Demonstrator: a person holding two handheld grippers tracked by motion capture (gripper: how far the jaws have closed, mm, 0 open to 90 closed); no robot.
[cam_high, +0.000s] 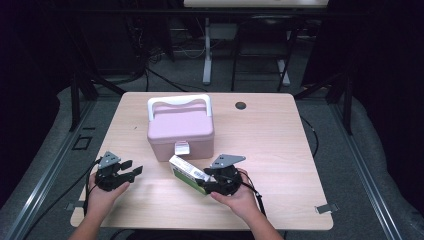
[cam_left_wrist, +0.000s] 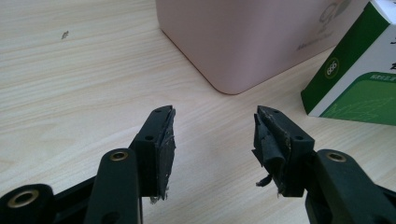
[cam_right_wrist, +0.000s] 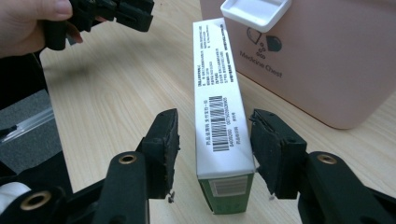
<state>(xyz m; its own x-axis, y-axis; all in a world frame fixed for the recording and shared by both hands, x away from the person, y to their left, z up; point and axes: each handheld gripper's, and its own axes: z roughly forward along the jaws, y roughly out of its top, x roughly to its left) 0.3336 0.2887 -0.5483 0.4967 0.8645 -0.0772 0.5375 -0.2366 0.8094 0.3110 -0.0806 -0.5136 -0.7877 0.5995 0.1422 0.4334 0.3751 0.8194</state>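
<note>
A white and green medicine box (cam_high: 186, 171) lies on the wooden table (cam_high: 280, 150) just in front of a pink medicine chest (cam_high: 181, 132) with a white handle. My right gripper (cam_high: 203, 181) reaches from the right around the box's near end. In the right gripper view the box (cam_right_wrist: 218, 93) stands on edge between the jaws of the right gripper (cam_right_wrist: 212, 135). A gap shows at the left pad and the right pad sits close to the box. My left gripper (cam_high: 134, 167) rests open near the table's left front. Nothing is between the jaws of the left gripper (cam_left_wrist: 212, 126), and the chest (cam_left_wrist: 243, 42) and box (cam_left_wrist: 355, 79) lie beyond them.
The chest's white latch (cam_right_wrist: 254, 11) hangs over its front, right above the box's far end. A black cable hole (cam_high: 241, 105) sits at the table's back right. The person's left hand and left gripper (cam_right_wrist: 116, 11) appear beyond the box in the right gripper view.
</note>
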